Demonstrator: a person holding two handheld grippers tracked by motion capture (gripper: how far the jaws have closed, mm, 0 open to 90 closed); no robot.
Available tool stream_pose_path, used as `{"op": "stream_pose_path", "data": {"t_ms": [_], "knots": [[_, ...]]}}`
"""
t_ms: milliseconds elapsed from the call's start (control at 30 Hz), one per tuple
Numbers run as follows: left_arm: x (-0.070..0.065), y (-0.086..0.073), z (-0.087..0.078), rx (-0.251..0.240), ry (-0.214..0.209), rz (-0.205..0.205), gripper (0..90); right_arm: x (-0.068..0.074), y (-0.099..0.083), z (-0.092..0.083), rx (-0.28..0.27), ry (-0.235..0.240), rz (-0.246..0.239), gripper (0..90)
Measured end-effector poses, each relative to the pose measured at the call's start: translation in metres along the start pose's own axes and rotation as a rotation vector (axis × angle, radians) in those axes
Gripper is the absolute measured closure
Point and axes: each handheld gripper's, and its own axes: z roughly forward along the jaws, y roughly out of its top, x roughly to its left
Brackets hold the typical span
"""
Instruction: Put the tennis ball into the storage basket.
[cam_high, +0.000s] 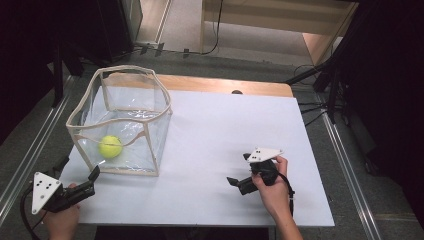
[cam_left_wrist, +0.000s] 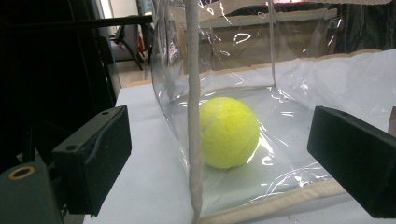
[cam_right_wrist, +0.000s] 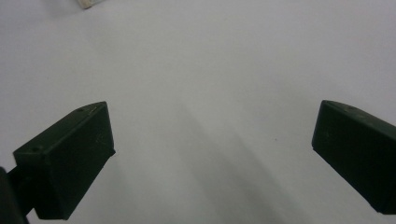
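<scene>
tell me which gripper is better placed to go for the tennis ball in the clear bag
Left. The left gripper, jaws open, sits at the clear bag holding the tennis ball; the right gripper is farther off.

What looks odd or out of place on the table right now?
Only the clear bag: its soft walls are crumpled and its rim sags unevenly rather than holding a square shape. The tennis ball sits inside on the bottom. Nothing is spilled or broken, and both grippers are open and empty.

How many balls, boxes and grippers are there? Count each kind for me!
Balls: 1, a yellow ball inside the box.
Boxes: 1, a clear box on the table.
Grippers: 2, the left gripper and the right gripper, both open and holding nothing.
Total: 4
</scene>
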Motion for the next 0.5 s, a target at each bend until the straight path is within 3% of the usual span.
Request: {"op": "stream_pose_path", "data": {"t_ms": [500], "knots": [[-0.001,0.000,0.000,0.001,0.001,0.006,6.8,-0.012,-0.025,-0.022,-0.026,-0.041,0.039,0.0]]}}
